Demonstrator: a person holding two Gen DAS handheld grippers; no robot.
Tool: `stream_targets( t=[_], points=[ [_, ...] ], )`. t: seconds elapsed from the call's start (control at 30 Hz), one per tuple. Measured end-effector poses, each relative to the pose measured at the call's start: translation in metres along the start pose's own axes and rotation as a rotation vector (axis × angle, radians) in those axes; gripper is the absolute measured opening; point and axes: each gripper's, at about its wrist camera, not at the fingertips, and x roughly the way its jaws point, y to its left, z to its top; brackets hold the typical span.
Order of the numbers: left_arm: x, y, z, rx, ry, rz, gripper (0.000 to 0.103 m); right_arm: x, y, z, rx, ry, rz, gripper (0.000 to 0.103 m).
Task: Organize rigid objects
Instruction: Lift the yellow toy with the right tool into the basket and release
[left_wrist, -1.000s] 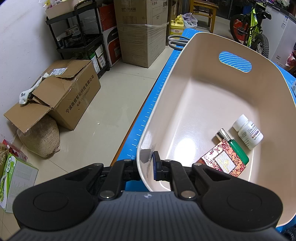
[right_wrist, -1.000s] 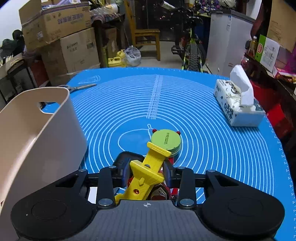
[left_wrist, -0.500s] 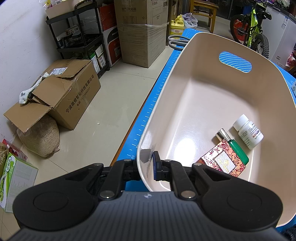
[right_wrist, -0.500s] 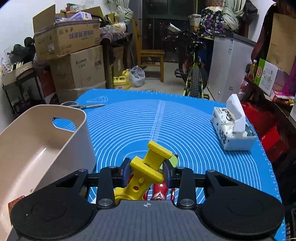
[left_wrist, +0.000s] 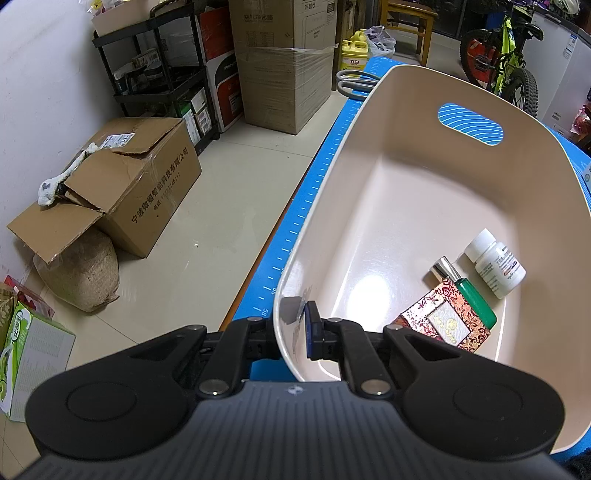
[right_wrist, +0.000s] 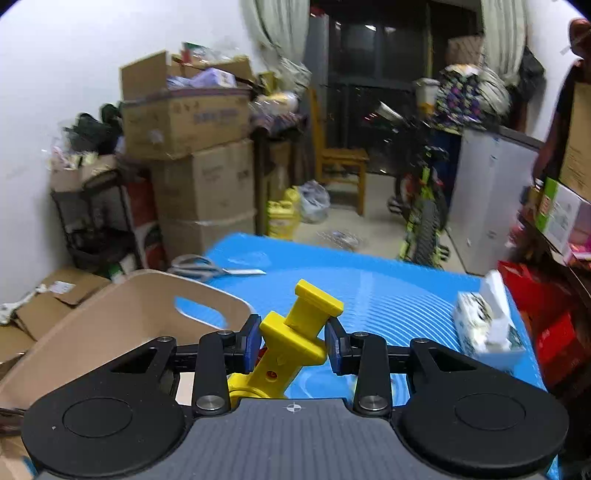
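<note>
My left gripper (left_wrist: 291, 334) is shut on the near rim of a beige plastic basket (left_wrist: 354, 147), one pad outside the wall and one inside. In the basket lie a white pill bottle (left_wrist: 495, 267), a green bottle (left_wrist: 469, 291) with a silver cap and a red patterned box (left_wrist: 445, 321). My right gripper (right_wrist: 291, 339) is shut on a yellow plastic toy (right_wrist: 295, 339), held in the air above the blue mat (right_wrist: 388, 295). The toy's upper end sticks up past the pads. The basket (right_wrist: 122, 317) shows at the left of the right wrist view.
Scissors (right_wrist: 210, 267) lie on the mat beyond the basket. A tissue box (right_wrist: 487, 328) stands at the mat's right side. Cardboard boxes (left_wrist: 122, 195), a black shelf (left_wrist: 162, 74), a chair (right_wrist: 340, 166) and a bicycle (right_wrist: 421, 206) surround the table. A person (right_wrist: 569, 92) stands at far right.
My right gripper has risen off the mat with the yellow toy and tipped upward; the green round object it rested by has dropped out of sight. The left gripper and basket have not moved.
</note>
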Motion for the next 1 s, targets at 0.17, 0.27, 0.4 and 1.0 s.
stream_targets(
  t=[0.17,0.27,0.4,1.0],
  points=[
    [0.0,0.0,0.0,0.0,0.0,0.0,0.013,-0.008,0.026,0.013,-0.023,-0.02,0.079,0.043],
    [0.0,0.0,0.0,0.0,0.0,0.0,0.013,-0.004,0.046,0.015,-0.034,-0.009,0.134,0.043],
    [0.0,0.0,0.0,0.0,0.0,-0.001,0.013,0.003,0.073,0.013,-0.064,0.019,0.185,0.043],
    [0.0,0.001,-0.001,-0.002,0.001,0.001,0.013,0.062,0.125,-0.03,-0.125,0.303,0.219,0.043]
  ],
)
